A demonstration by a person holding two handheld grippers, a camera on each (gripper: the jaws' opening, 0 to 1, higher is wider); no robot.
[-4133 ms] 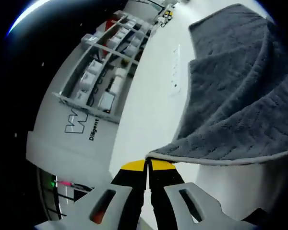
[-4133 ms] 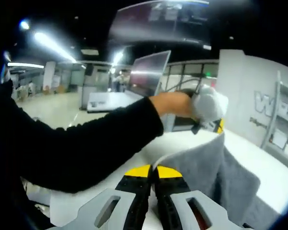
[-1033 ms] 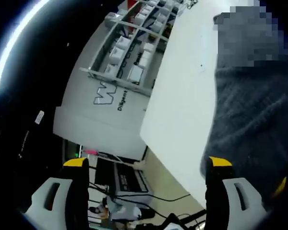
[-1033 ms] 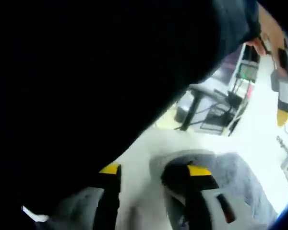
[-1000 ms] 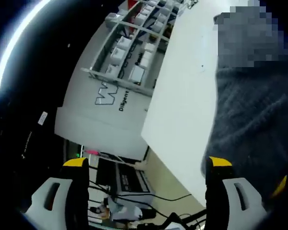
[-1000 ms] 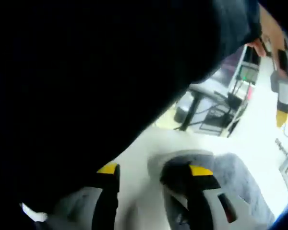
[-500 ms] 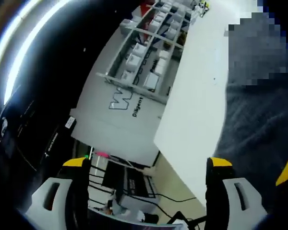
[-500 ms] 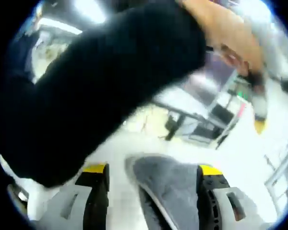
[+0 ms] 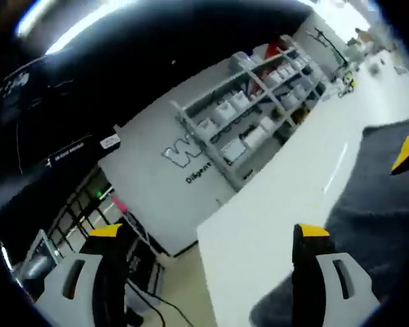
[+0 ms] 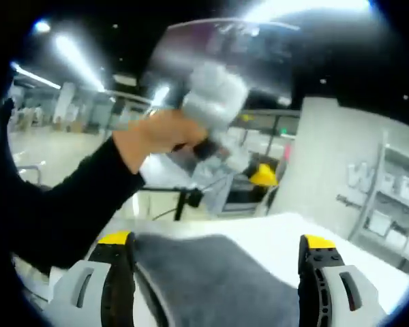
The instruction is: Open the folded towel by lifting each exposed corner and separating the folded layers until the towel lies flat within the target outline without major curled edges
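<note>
Shelving (image 9: pixel 262 92) stacked with white boxes is seen against a grey wall panel in the left gripper view, beyond the far edge of a white worktop (image 9: pixel 273 204). On that worktop a grey towel (image 9: pixel 378 204) is spread at the right of the view, its near edge reaching down beside the right finger. The left gripper (image 9: pixel 208 235) is held with its yellow-tipped fingers (image 9: pixel 312 235) spread wide apart, and nothing is gripped between them. A yellow tip of the other gripper is seen at the right edge.

In the right gripper view, the towel (image 10: pixel 211 279) is seen lying on the worktop (image 10: pixel 286 228) between the fingers of the right gripper (image 10: pixel 215 242), which are likewise wide open and hold nothing. Above it, a hand (image 10: pixel 153 136) in a dark sleeve (image 10: pixel 54 204) is seen gripping the white handle of the left gripper (image 10: pixel 259 174), raised clear of the towel. Ceiling lights and a large open hall are seen behind.
</note>
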